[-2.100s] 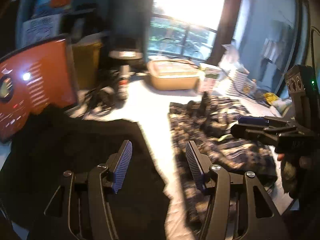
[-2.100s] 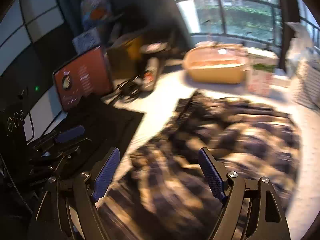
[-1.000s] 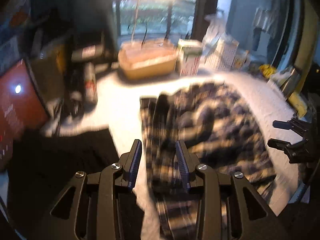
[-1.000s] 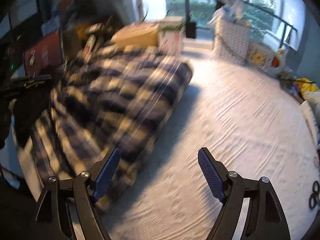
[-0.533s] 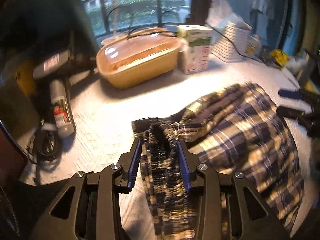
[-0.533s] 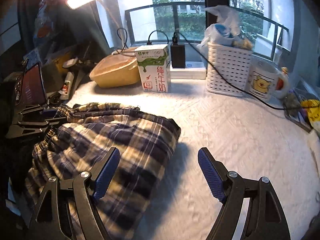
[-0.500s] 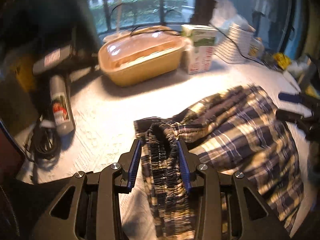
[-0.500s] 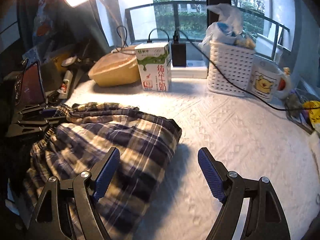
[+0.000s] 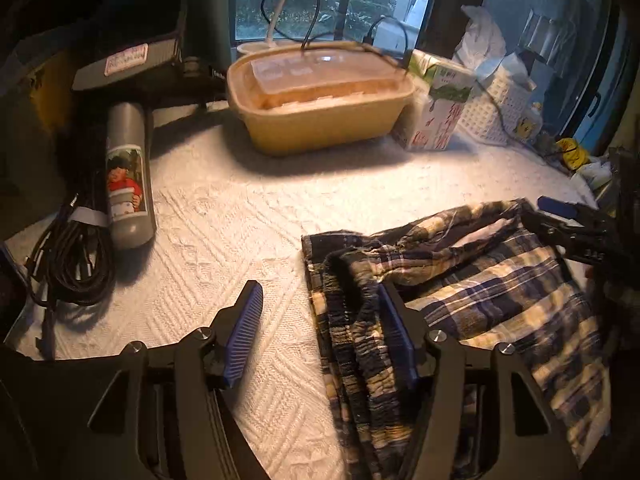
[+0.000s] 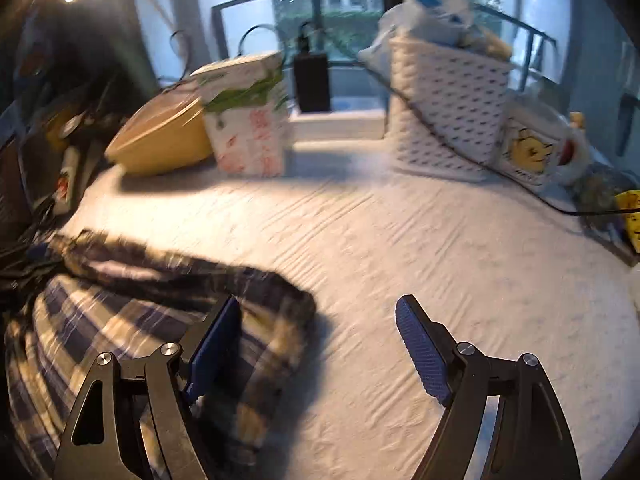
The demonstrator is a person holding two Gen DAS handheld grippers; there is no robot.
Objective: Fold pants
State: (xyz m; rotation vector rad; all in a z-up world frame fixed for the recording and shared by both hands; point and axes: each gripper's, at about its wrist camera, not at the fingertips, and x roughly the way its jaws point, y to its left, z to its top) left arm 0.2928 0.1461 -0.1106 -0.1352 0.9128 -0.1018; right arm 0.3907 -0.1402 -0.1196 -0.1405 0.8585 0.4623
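Plaid pants (image 9: pixel 492 284) in navy and cream lie crumpled on the white textured cloth (image 9: pixel 224 224). My left gripper (image 9: pixel 320 334) is open; the elastic waistband (image 9: pixel 352 312) lies bunched against its right finger, with bare cloth by the left finger. In the right wrist view the pants (image 10: pixel 132 320) lie at lower left. My right gripper (image 10: pixel 316 344) is open, its left finger over the pants' right edge, its right finger over bare cloth. It also shows in the left wrist view (image 9: pixel 568 224) at the pants' far right corner.
At the back stand a tan lidded container (image 9: pixel 320 100), a milk carton (image 9: pixel 440 108), a white basket (image 10: pixel 444 100) and a mug (image 10: pixel 536 148). A grey can (image 9: pixel 126 172) and coiled black cables (image 9: pixel 72 256) lie at the left.
My left gripper has opened and let go of the waistband, which now rests on the cloth. My right gripper has moved down and closer to the pants' right edge.
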